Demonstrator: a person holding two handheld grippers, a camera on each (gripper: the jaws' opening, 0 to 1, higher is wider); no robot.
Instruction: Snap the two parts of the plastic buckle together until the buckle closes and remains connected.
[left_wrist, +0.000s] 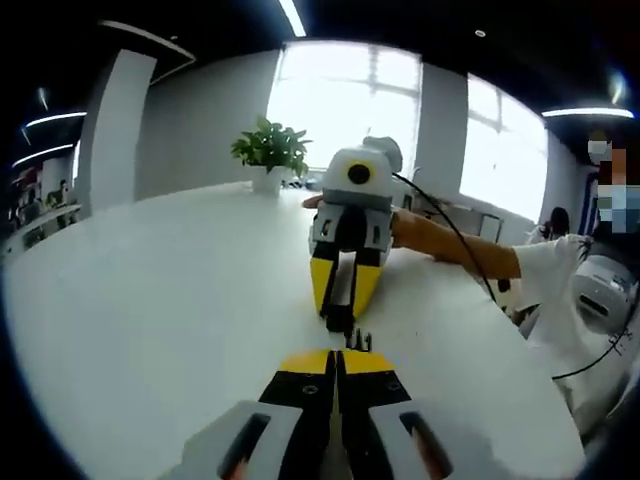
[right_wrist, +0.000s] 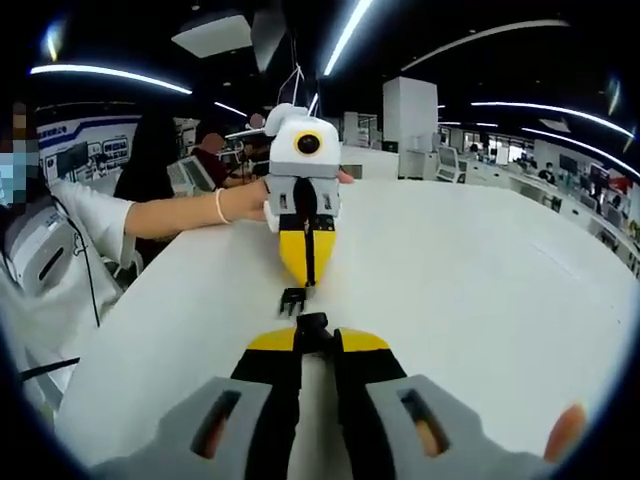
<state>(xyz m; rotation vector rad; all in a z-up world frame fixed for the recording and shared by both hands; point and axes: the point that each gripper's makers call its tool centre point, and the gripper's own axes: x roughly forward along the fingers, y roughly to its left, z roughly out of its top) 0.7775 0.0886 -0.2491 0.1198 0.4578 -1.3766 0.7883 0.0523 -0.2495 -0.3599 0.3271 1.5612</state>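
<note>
On the white table (left_wrist: 150, 300), the left gripper (left_wrist: 336, 362) pinches the pronged buckle half (left_wrist: 357, 341) in its closed fingers. Facing it, the right gripper (right_wrist: 314, 338) clamps the socket half (right_wrist: 311, 322). The two halves sit tip to tip, just apart, not yet joined.

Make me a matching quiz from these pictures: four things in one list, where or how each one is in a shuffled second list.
1. pronged part
2. socket part
3. plant
4. table

A. white top
B. in a white pot
C. held by the left gripper
D. held by the right gripper

Pairs: 1-C, 2-D, 3-B, 4-A
</note>
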